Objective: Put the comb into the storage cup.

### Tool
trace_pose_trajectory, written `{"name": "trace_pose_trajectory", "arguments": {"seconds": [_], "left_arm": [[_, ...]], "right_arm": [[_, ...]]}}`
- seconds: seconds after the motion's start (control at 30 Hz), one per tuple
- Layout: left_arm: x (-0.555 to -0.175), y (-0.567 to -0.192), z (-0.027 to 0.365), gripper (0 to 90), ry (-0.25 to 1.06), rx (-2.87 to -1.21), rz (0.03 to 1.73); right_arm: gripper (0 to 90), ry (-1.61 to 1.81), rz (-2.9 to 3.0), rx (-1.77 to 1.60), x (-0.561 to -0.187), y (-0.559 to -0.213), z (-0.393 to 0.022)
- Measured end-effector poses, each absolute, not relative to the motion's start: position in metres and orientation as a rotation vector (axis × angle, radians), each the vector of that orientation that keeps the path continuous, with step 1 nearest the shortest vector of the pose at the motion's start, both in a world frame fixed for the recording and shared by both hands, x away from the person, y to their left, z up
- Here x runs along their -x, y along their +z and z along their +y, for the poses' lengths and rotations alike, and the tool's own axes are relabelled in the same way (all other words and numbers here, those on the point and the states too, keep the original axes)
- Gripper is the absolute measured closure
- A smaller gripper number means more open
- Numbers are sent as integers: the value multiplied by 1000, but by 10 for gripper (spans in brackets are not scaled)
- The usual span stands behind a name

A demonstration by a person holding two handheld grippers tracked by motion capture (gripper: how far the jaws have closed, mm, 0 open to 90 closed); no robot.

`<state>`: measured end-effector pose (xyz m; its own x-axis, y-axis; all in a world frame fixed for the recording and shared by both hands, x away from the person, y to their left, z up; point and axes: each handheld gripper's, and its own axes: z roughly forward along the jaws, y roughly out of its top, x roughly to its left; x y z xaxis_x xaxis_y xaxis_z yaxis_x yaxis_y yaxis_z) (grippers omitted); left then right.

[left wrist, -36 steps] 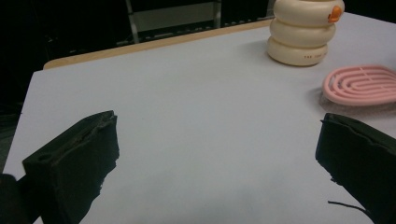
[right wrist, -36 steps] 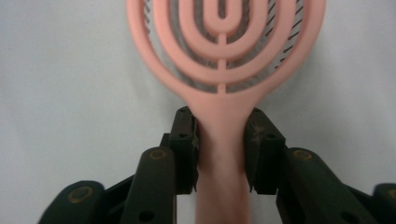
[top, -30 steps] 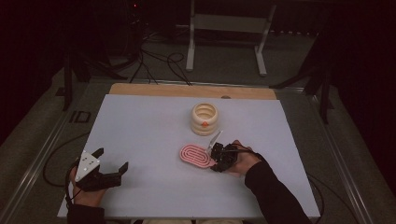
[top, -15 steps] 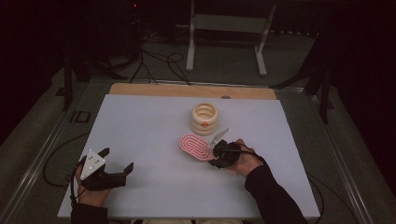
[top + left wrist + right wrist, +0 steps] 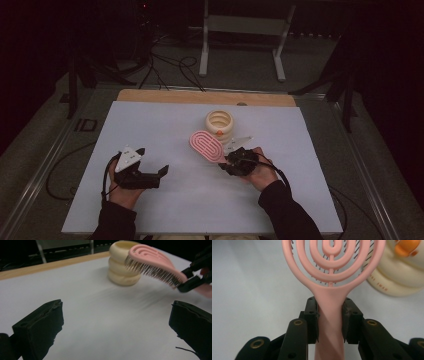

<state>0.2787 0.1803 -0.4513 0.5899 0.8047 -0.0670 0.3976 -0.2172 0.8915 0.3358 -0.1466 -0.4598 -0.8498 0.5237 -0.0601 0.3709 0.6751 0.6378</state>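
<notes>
A pink vented hairbrush (image 5: 207, 145) hangs above the white table with its bristles down, and my right gripper (image 5: 231, 161) is shut on its handle (image 5: 329, 315). Its head (image 5: 152, 261) reaches toward a cream ribbed holder (image 5: 219, 124) with an orange spot near its rim. That holder (image 5: 122, 265) stands upright just behind the brush. My left gripper (image 5: 152, 177) hovers open at the near left of the table, nothing between its black pads (image 5: 41, 327), pointing toward the brush and holder.
The white table top (image 5: 150, 130) has a wooden strip (image 5: 200, 97) along its far edge. Beyond it stand a metal frame (image 5: 240, 35) and cables on the dark floor. Black cables trail from both grippers.
My left gripper has moved to the right and a little up, toward the middle of the table. The right gripper with the brush has risen slightly.
</notes>
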Motion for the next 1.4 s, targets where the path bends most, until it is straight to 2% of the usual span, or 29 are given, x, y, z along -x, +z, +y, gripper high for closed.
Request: {"name": "trace_pose_trajectory", "arguments": {"seconds": [0.63,0.7,0.8,0.87,0.9,0.93,1.13,1.33,1.4], "left_arm": [[-323,-437,103,22,301,-1785,966],[-325,-435,101,49,269,-1766,974],[-326,-434,99,165,272,-1751,998],[-326,-434,99,165,272,-1751,998],[-330,-434,95,165,217,-1728,1030],[-330,-434,94,256,200,-1719,1031],[-334,-436,91,422,129,-1690,1037],[-335,-436,91,520,86,-1663,1032],[-335,-436,91,520,72,-1643,1030]], "right_arm": [[697,1089,2539,-734,-330,-444,-132],[697,1107,2525,-743,-329,-443,-130],[697,1116,2516,-740,-329,-442,-130],[697,1120,2514,-737,-329,-442,-129],[697,1120,2514,-737,-329,-442,-129],[697,1134,2500,-743,-327,-441,-128],[697,1142,2483,-721,-325,-441,-126],[697,1127,2478,-706,-325,-441,-126],[698,1111,2476,-683,-324,-441,-126]]}}
